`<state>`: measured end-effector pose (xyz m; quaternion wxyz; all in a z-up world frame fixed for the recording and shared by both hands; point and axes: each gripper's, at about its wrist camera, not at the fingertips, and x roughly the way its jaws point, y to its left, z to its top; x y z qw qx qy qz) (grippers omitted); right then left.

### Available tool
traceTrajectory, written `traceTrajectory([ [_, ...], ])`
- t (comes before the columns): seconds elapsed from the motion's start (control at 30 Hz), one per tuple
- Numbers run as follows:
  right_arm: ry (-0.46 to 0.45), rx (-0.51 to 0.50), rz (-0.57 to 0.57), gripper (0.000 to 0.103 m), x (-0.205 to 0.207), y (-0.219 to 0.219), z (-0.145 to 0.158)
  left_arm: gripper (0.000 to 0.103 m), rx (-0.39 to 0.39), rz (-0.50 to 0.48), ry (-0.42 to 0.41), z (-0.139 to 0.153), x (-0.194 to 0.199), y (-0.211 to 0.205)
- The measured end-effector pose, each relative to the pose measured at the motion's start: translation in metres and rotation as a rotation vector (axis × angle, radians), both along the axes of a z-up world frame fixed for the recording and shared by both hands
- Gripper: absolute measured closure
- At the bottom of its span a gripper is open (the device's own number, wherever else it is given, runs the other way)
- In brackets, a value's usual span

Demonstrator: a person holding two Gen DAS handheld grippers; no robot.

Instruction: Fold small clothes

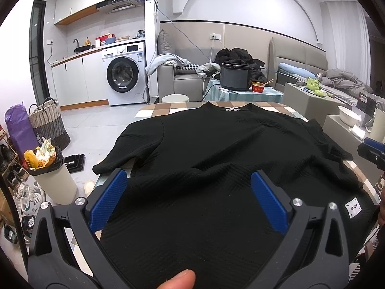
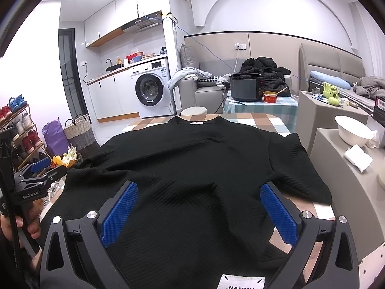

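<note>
Garment: a black short-sleeved T-shirt is being seen spread flat on the checked tablecloth, collar at the far edge, hem at the near edge by the person

Long axis: the shirt is lying hem-to-collar straight away from both grippers; sleeves are spreading out to left and right

Left gripper: jaws are being held wide apart, blue pads hovering over the left half of the hem region; nothing is being gripped; whether the pads are touching the cloth cannot be told

Right gripper: jaws are likewise being held wide apart above the right half of the lower body; nothing is being clamped; the white hem label is lying just below its view

Nearer hand: the left sleeve is lying ahead and left of the left gripper; the right sleeve is lying ahead and right of the right gripper; each is judged best served by its own side

Coming move, as judged: a pinch at hem or sleeve is being set up, then a fold along the hem-to-collar axis; no fold is yet made

Risk, as judged: ridges near the middle of the cloth may be carried into the fold

Surroundings: a white bowl is sitting well apart on a side unit to the right
</note>
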<state>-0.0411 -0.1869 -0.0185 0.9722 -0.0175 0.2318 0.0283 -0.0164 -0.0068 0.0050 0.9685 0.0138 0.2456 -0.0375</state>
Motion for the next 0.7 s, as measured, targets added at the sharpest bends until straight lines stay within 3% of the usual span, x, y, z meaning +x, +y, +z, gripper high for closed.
traceTrajectory([
  [0.7, -0.006, -0.002, 0.008, 0.000, -0.0020, 0.0003, 0.0028, 0.001, -0.005, -0.001, 0.000, 0.0018, -0.0034, 0.0041],
])
